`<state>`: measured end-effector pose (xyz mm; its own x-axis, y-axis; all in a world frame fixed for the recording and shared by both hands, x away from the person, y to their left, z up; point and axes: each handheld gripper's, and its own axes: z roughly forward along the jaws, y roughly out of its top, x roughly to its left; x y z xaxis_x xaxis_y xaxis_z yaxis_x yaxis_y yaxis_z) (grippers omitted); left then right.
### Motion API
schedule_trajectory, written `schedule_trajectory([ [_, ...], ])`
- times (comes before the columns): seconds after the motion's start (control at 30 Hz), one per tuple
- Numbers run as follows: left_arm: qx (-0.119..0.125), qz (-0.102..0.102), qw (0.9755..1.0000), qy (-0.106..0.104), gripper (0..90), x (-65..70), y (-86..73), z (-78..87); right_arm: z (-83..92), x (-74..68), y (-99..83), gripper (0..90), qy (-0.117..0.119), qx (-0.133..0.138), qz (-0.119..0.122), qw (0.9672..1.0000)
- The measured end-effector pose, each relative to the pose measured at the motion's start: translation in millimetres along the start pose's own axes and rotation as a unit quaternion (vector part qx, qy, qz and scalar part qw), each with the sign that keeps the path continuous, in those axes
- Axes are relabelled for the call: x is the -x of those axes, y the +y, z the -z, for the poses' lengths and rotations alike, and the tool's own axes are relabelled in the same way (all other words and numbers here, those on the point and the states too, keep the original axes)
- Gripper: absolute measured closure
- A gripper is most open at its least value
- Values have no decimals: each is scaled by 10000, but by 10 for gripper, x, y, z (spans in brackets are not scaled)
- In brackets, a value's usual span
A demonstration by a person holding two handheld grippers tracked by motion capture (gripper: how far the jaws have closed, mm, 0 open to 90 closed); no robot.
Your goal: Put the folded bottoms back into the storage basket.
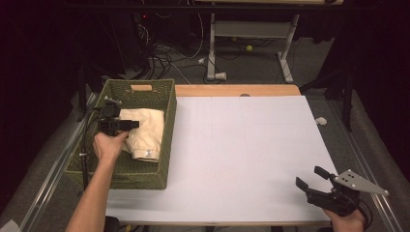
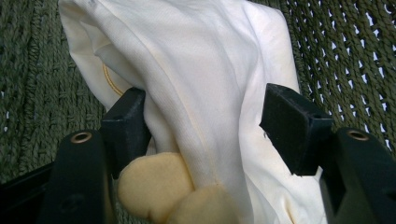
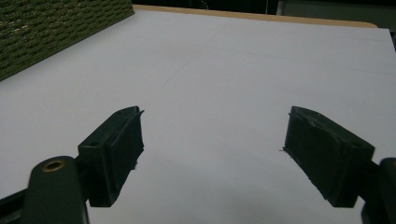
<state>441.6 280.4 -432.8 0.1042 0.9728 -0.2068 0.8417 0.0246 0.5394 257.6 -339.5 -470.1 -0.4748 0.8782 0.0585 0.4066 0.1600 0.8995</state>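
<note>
A cream cloth (image 1: 145, 133) lies crumpled inside a green woven basket (image 1: 164, 159) at the table's left side. My left gripper (image 1: 133, 124) reaches into the basket from the left, over the cloth. In the left gripper view a fold of the cloth (image 2: 196, 56) runs between the jaws of the left gripper (image 2: 205, 107), which stand apart without squeezing it. Behind it is the basket's weave (image 2: 355, 46). My right gripper (image 1: 309, 177) rests near the table's front right corner. Its jaws (image 3: 212, 140) are wide open over the bare white tabletop (image 3: 233, 60).
The white tabletop (image 1: 241, 145) stretches from the basket to the right edge, with a wooden strip (image 1: 237, 90) along the far side. The basket's wall (image 3: 46, 32) is far left in the right gripper view. Cables, a white table frame (image 1: 211, 43) and a yellow ball (image 1: 249, 48) lie beyond.
</note>
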Motion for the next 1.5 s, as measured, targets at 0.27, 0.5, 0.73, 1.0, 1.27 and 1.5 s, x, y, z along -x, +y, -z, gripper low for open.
schedule_trajectory([
  [0.27, 71, 8, 10000, 26, 315, -24, -12, 25, 0, 0, 0, 205, -1, -3, 0, 10000],
  [0.5, 134, 56, 9999, -17, 298, -59, -19, 84, 0, 0, 0, 205, 0, -5, 2, 10000],
  [0.73, 311, -8, 9995, -40, 271, -68, -30, 166, 0, -1, 1, 205, -2, -8, 2, 10000],
  [1.0, 567, -67, 9983, -147, 271, -50, -45, 265, -1, -2, 1, 205, -3, -8, 1, 10000],
  [1.27, 739, -155, 9967, -313, 271, -24, -72, 358, 0, 0, 0, 205, -1, -5, 0, 10000],
  [1.5, 938, -204, 9944, -448, 271, 4, -108, 477, 0, -1, 1, 205, 0, -7, -1, 10000],
])
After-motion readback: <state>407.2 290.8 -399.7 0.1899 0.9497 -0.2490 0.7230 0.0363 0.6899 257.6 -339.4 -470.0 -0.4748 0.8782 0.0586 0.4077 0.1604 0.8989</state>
